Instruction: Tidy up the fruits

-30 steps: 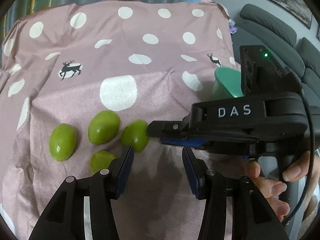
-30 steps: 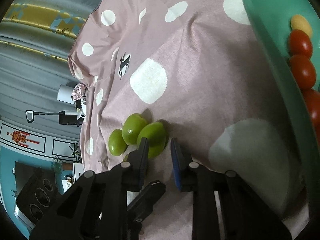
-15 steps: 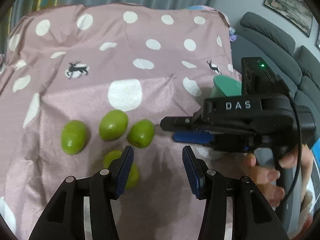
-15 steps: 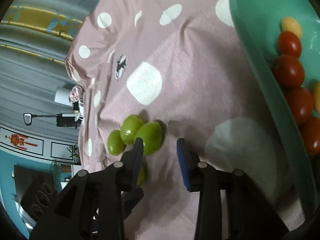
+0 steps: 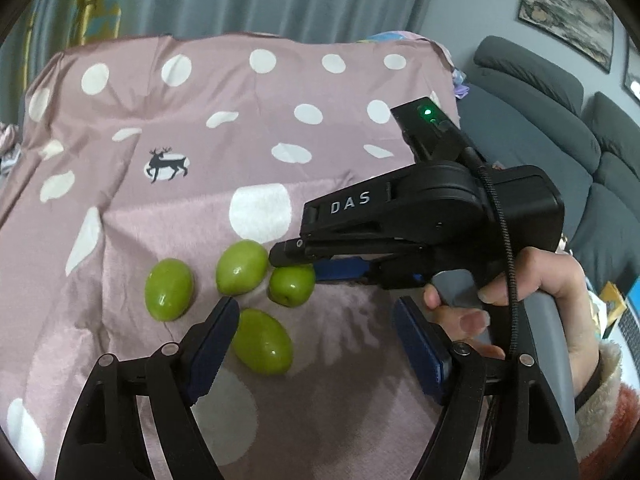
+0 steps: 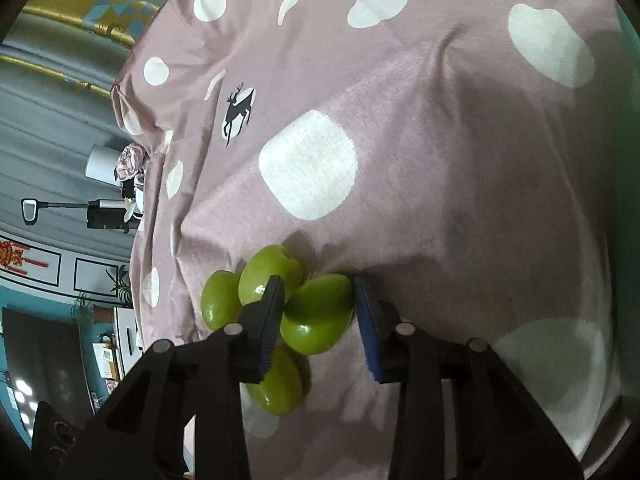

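Note:
Several green fruits lie close together on the pink dotted cloth point(image 5: 240, 128). My right gripper point(image 6: 318, 312) is open, its fingers on either side of one green fruit point(image 6: 318, 318); I cannot tell if the pads touch it. In the left wrist view that fruit point(image 5: 291, 285) sits at the right gripper's tip point(image 5: 296, 258). My left gripper point(image 5: 316, 344) is open and empty, above the cloth, with another green fruit point(image 5: 262, 340) beside its left finger. Two more green fruits point(image 5: 242, 267) point(image 5: 169, 289) lie to the left.
A teal tray rim point(image 6: 624, 140) shows blurred at the right edge of the right wrist view. A grey sofa point(image 5: 560, 120) stands beyond the table's right edge. The person's hand point(image 5: 532, 292) holds the right gripper's handle.
The right gripper has moved forward onto the fruit cluster, its fingers now around one fruit. The left gripper has opened wider and drawn back. The tray has almost left the right wrist view.

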`<state>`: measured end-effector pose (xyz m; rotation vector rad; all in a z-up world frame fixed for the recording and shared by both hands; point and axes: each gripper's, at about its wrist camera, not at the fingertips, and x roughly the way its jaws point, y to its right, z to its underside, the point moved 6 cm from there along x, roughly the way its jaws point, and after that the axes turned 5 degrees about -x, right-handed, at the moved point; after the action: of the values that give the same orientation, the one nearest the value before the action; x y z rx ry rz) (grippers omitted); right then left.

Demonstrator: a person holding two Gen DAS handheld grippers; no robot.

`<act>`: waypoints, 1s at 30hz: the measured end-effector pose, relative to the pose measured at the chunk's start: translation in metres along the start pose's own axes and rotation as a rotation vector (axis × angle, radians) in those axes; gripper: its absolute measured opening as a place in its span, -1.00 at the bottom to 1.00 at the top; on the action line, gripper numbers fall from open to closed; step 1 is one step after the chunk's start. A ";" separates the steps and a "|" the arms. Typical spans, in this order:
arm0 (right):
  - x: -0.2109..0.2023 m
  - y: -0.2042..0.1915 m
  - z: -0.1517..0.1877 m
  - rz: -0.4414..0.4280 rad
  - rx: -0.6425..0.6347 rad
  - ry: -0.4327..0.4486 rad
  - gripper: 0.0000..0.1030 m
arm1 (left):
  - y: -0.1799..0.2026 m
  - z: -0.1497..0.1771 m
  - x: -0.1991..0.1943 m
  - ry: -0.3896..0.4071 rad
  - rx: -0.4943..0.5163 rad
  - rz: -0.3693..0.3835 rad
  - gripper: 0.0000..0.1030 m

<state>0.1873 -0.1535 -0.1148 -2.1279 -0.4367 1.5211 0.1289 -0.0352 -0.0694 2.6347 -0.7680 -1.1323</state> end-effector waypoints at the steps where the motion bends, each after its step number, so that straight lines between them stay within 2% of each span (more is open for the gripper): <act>1: 0.000 -0.001 0.000 -0.006 -0.008 -0.004 -0.32 | -0.002 0.000 0.001 -0.005 -0.010 0.003 0.53; 5: -0.003 0.000 0.012 -0.068 0.003 -0.030 -0.33 | -0.002 0.002 0.003 -0.014 -0.002 -0.001 0.53; 10: -0.018 -0.001 0.025 -0.063 -0.026 -0.025 -0.33 | 0.010 0.008 0.016 -0.059 0.060 -0.018 0.53; 16: -0.033 0.003 0.033 -0.108 -0.011 -0.007 -0.33 | 0.021 0.000 0.020 -0.056 0.080 0.054 0.53; 21: -0.048 0.003 0.036 -0.150 -0.009 0.009 -0.33 | 0.026 0.004 0.027 -0.072 0.119 0.033 0.53; 23: -0.053 0.001 0.037 -0.174 -0.013 0.010 -0.34 | 0.034 0.005 0.025 -0.066 0.137 0.068 0.44; 25: -0.059 -0.001 0.038 -0.175 -0.032 0.021 -0.35 | 0.039 0.005 0.022 -0.062 0.145 0.109 0.24; 28: -0.063 0.003 0.038 -0.175 -0.019 0.034 -0.42 | 0.034 0.003 0.027 -0.077 0.113 0.099 -0.07; 30: -0.065 0.006 0.039 -0.191 -0.008 0.032 -0.45 | 0.032 0.004 0.029 -0.095 0.102 0.102 -0.20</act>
<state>0.1291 -0.1846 -0.0767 -2.0491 -0.6173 1.3782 0.1303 -0.0769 -0.0794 2.6047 -0.9918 -1.2281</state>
